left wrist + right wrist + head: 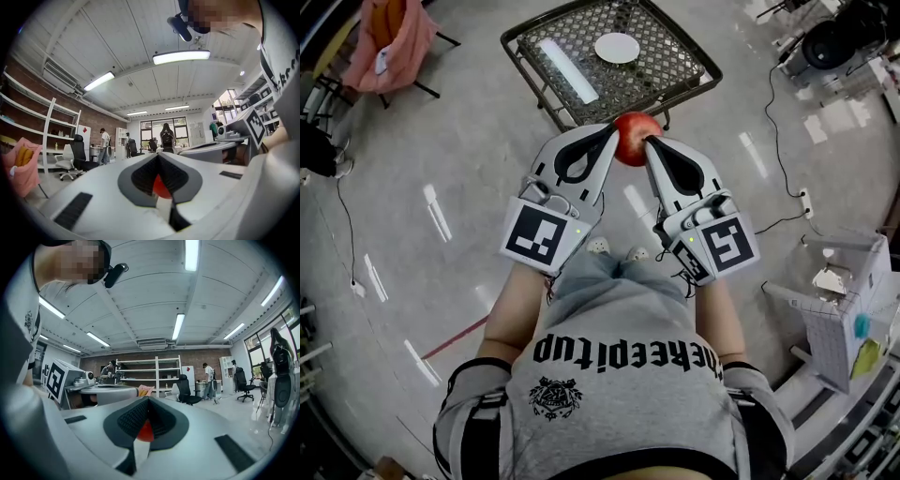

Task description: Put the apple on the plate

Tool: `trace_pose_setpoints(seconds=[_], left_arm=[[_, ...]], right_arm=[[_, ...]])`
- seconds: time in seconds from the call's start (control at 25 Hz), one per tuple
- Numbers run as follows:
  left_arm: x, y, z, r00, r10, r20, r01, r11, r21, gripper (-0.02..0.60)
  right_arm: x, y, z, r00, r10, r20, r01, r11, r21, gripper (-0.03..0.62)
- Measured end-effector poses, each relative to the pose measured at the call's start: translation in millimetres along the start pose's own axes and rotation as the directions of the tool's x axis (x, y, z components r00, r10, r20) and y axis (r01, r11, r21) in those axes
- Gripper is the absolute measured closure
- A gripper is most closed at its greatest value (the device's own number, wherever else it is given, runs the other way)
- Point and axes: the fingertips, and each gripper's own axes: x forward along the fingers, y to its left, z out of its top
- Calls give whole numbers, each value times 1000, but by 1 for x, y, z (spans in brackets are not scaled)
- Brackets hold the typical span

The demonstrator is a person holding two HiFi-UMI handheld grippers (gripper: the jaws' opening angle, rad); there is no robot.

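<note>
A: Bench (pixel 666 67) lies ahead of both claws, with a raised rim all round. The plate (pixel 617 47) sits beyond, bare mesh around it.
B: Apple (pixel 636 138)?
A: Squeezed between your left claw (pixel 613 139) and right claw (pixel 649 143), each pressed together. Slacken either and it likely falls to the floor. Lift clear of the near rim.

Metal mesh table (pixel 661 70) on glossy floor (pixel 441 187), white plate (pixel 617 47) on its top
</note>
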Motion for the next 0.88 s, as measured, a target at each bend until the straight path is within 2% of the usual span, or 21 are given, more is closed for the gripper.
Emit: trace_pose_setpoints(seconds=[0.16, 0.44, 0.56, 0.72, 0.88], left_arm=[[1, 8, -4, 1000, -8, -2, 8, 1000, -9, 563], [14, 14, -12, 1000, 0, -19, 0, 1000, -28, 563], [32, 22, -15, 999, 25, -22, -26, 999, -29, 563], [57, 38, -10, 997, 72, 14, -72, 997, -11, 563], [85, 43, -6, 994, 106, -20, -107, 994, -32, 563]], right_arm=[[5, -1, -5, 999, -30, -12, 30, 1000, 0, 579], [14, -17, -7, 999, -35, -12, 35, 999, 3, 577], [23, -36, -8, 1000, -20, -9, 19, 1000, -3, 577], [38, -60, -6, 1000, 20, -4, -20, 1000, -5, 577], [49, -88, 3, 998, 62, -1, -62, 998, -5, 577]])
